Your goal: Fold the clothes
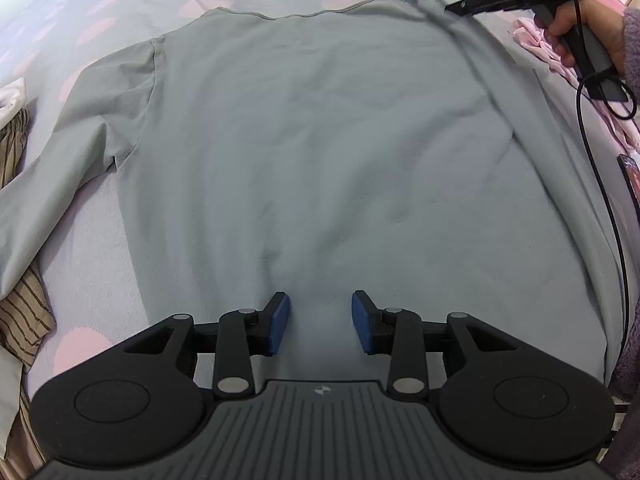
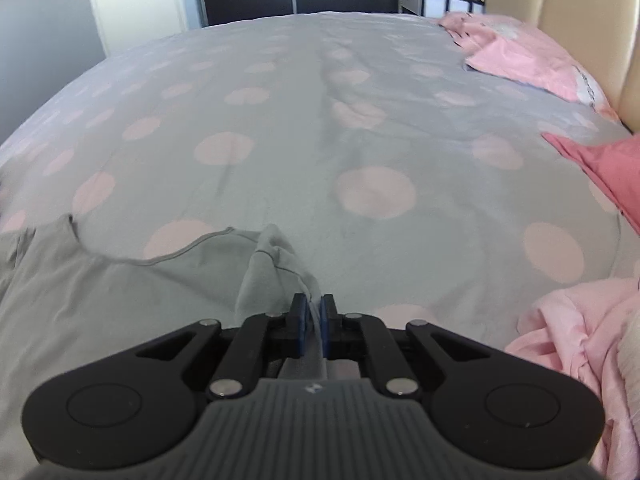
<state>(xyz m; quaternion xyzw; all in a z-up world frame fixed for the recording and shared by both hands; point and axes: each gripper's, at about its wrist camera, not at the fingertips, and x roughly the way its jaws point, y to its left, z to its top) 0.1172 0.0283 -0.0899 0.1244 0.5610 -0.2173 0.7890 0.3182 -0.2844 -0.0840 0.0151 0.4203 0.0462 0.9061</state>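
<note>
A pale grey-green long-sleeved shirt [image 1: 312, 128] lies flat on the bed, neckline at the far side and one sleeve [image 1: 60, 148] stretched out to the left. My left gripper [image 1: 320, 312] is open above the shirt's near hem, with nothing between its blue pads. In the left wrist view my right gripper [image 1: 454, 7] sits at the shirt's far right shoulder, held by a hand [image 1: 580, 28]. In its own view the right gripper [image 2: 315, 304] is shut on a bunched fold of the shirt [image 2: 272, 264] beside the neckline [image 2: 160, 258].
The bed cover [image 2: 304, 140] is light grey with pink dots. A brown striped garment [image 1: 22, 312] lies at the left edge. Pink clothes [image 2: 568, 336] sit at the right, with pink pillows [image 2: 524, 56] by the headboard. A black cable [image 1: 600, 184] hangs from the right gripper.
</note>
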